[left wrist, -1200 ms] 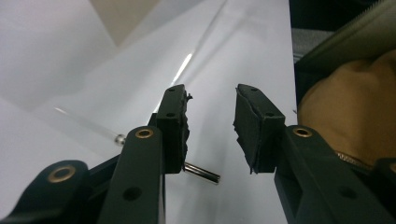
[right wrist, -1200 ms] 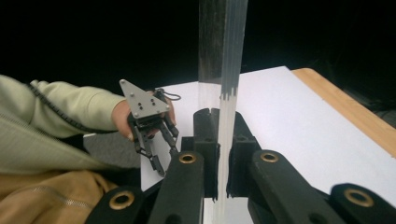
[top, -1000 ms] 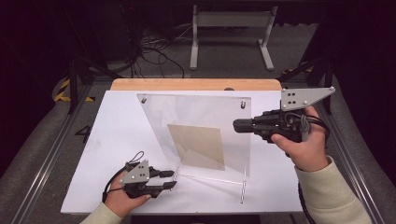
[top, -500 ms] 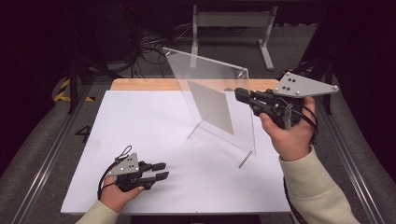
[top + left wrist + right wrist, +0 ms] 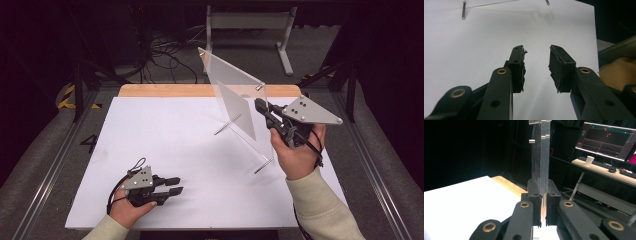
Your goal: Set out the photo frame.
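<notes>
The clear panel is off the table, tilted on edge — well beyond the left tongs, which rest near the table's front edge, apart and empty. The right tongs are clamped on the panel's edge.
</notes>
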{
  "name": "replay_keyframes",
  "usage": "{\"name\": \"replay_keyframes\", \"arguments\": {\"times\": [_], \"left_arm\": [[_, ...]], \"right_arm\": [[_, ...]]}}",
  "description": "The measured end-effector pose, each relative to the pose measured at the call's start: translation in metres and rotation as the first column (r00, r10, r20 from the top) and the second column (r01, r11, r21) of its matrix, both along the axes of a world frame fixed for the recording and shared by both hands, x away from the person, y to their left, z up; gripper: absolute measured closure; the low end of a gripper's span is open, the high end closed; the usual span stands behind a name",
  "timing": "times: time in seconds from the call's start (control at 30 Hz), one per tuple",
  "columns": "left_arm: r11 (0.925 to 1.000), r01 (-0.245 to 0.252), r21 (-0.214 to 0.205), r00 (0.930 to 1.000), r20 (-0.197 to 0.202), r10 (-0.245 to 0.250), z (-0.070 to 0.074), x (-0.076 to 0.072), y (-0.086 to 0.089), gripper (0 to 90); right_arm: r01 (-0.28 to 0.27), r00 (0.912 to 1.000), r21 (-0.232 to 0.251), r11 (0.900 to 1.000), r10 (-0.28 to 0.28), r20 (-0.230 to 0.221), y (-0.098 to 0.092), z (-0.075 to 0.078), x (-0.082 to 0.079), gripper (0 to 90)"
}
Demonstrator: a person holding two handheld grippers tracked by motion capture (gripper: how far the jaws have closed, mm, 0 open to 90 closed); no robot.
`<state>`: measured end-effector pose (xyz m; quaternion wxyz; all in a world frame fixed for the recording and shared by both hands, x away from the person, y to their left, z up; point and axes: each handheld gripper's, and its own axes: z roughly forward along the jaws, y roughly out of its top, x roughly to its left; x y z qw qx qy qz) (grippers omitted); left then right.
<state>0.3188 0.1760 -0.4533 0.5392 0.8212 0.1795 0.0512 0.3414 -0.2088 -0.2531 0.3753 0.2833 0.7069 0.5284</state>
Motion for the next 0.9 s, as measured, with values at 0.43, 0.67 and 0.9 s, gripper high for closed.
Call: {"name": "replay_keyframes", "arguments": {"times": [0.43,0.67,0.9], "left_arm": [[0.9999,-0.008,-0.007,0.9999,-0.013,0.008,0.0,0.002,0.002,61.2],[0.9993,-0.038,0.001,0.9992,-0.015,0.038,-0.002,0.006,0.004,57.0],[0.997,-0.077,-0.009,0.997,-0.012,0.077,-0.004,0.01,0.01,47.2]], "right_arm": [[0.025,0.9978,-0.022,0.9994,-0.026,-0.061,-0.017,-0.017,-0.029,84.3],[0.02,0.9968,0.044,0.9988,-0.017,-0.078,-0.032,-0.032,-0.042,82.5],[-0.014,0.9971,0.104,0.9945,0.021,-0.073,-0.038,-0.034,-0.042,65.5]]}}
